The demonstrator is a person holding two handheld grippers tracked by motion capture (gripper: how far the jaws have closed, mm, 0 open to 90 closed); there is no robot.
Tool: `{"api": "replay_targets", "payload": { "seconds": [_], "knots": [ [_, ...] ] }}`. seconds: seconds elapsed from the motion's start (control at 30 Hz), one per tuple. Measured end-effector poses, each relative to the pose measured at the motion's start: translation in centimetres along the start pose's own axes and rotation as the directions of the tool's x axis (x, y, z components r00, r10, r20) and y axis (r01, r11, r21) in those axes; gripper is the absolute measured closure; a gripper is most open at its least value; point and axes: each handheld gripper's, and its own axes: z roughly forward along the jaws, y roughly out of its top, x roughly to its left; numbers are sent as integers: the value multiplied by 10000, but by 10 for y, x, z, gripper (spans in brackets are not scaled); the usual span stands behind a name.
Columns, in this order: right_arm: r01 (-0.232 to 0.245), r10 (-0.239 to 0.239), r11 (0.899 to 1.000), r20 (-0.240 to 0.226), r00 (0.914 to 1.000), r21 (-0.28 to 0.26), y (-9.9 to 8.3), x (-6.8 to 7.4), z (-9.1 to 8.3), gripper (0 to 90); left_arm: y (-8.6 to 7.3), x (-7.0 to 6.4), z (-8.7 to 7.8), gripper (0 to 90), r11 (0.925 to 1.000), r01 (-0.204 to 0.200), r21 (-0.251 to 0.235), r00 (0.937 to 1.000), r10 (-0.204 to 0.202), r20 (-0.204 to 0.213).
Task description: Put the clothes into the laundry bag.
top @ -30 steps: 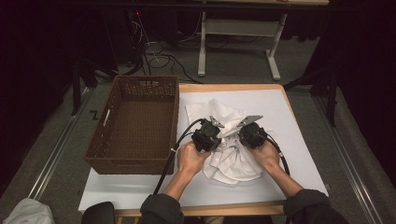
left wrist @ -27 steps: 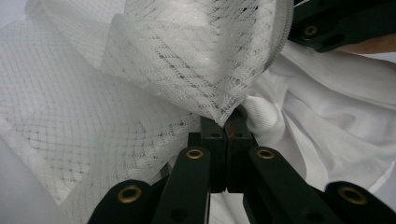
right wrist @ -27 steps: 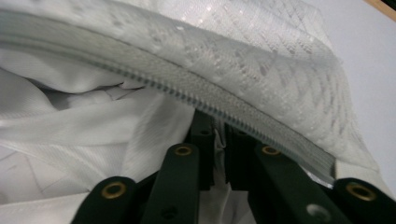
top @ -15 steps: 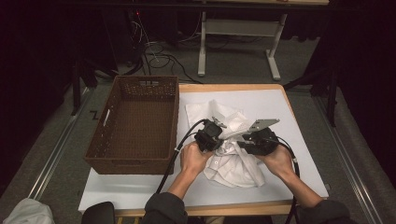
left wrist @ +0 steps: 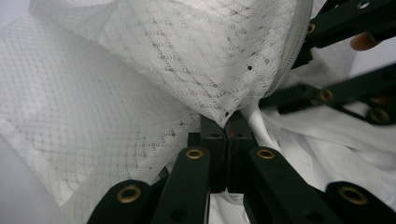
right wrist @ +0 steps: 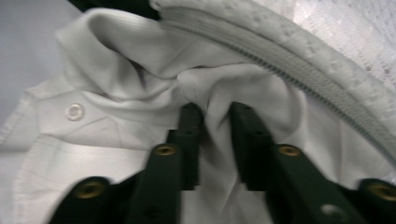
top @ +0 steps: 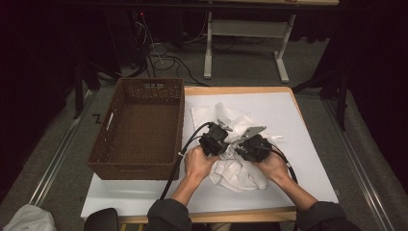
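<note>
Left tongs pinch mesh bag edge (zipper runs diagonally); right tongs pinch shirt.

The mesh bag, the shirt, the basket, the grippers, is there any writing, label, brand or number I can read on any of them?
None can be read.
Mesh bag: plain white netting with a zipper, no tag or print showing.
Shirt: plain white cloth and a blank button.
Wicker basket: no label visible.
Left gripper and right gripper: black links with brass rivets, no markings.
</note>
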Motion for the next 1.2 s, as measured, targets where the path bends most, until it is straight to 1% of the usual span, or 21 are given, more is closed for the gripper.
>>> {"api": "replay_targets", "payload": {
  "seconds": [0.07,0.1,0.13,0.17,0.2,0.3,0.4,0.43,0.47,0.53,0.57,0.6,0.67,0.73,0.77,0.83,0.93,1.0,1.03,1.1,1.2],
  "knots": [
    [-106,106,9999,-36,9999,-60,1,-3,2,854,0,-1,-3,889,10000,-21,-48,10000,21,-16],
    [-187,188,9997,50,9998,-125,2,-3,1,863,0,-1,-4,889,10000,-25,-91,10000,24,-22],
    [-62,68,9997,242,9997,-226,3,-3,1,868,-1,-1,-4,890,10000,-48,-64,10000,47,-20],
    [-48,56,9996,312,9995,-272,4,-3,0,871,-1,-1,-5,890,9999,-90,-44,10000,90,-20],
    [-70,93,9987,456,9989,-508,5,-4,-2,873,-1,-1,-5,890,9999,-126,-2,9999,126,-28],
    [-384,447,9957,744,9962,-839,9,-10,-7,876,-4,-2,-6,890,9986,-426,307,9988,433,-223],
    [-546,647,9939,1056,9923,-961,14,-17,-8,876,-5,-2,-6,891,9978,-541,384,9984,546,-127],
    [-710,826,9924,1160,9898,-1008,16,-18,-8,876,-6,-3,-6,891,9976,-588,366,9982,591,-50],
    [-825,955,9911,1262,9874,-1049,17,-21,-6,876,-7,-5,-6,891,9972,-642,380,9979,641,53],
    [-994,1120,9907,1422,9835,-927,18,-26,3,876,-7,-8,-6,891,9959,-815,388,9965,806,225],
    [-1228,1326,9896,1443,9806,-750,19,-26,9,876,-7,-10,-5,891,9950,-897,441,9958,887,240],
    [-1128,1206,9918,1457,9820,-608,19,-27,15,875,-7,-12,-4,891,9943,-951,484,9952,938,287],
    [-1048,1125,9927,1467,9828,-590,20,-24,19,866,-8,-12,1,888,9939,-934,581,9954,920,264],
    [-1061,1124,9929,1322,9848,-543,20,-24,15,835,-8,-10,4,885,9955,-763,563,9967,745,337],
    [-1150,1219,9915,1247,9847,-614,19,-26,13,809,-8,-9,5,884,9966,-654,504,9973,636,379],
    [-1480,1549,9864,1034,9825,-712,14,-31,6,741,-7,-9,8,883,9971,-585,481,9977,568,369],
    [-1560,1628,9842,813,9833,-838,5,-37,-9,685,-6,-9,13,881,9977,-497,456,9983,483,321],
    [-1550,1619,9837,727,9841,-913,-1,-41,-20,672,-5,-9,15,880,9980,-412,474,9988,399,293],
    [-1595,1671,9815,677,9836,-1056,-5,-43,-26,667,-5,-8,16,879,9981,-368,492,9991,356,235],
    [-1831,1909,9750,535,9802,-1258,-10,-49,-37,661,-4,-8,18,879,9981,-329,529,9993,318,211],
    [-2032,2145,9686,682,9743,-1435,-17,-58,-47,648,-4,-8,20,877,9980,-276,574,9995,266,168]
  ]
}}
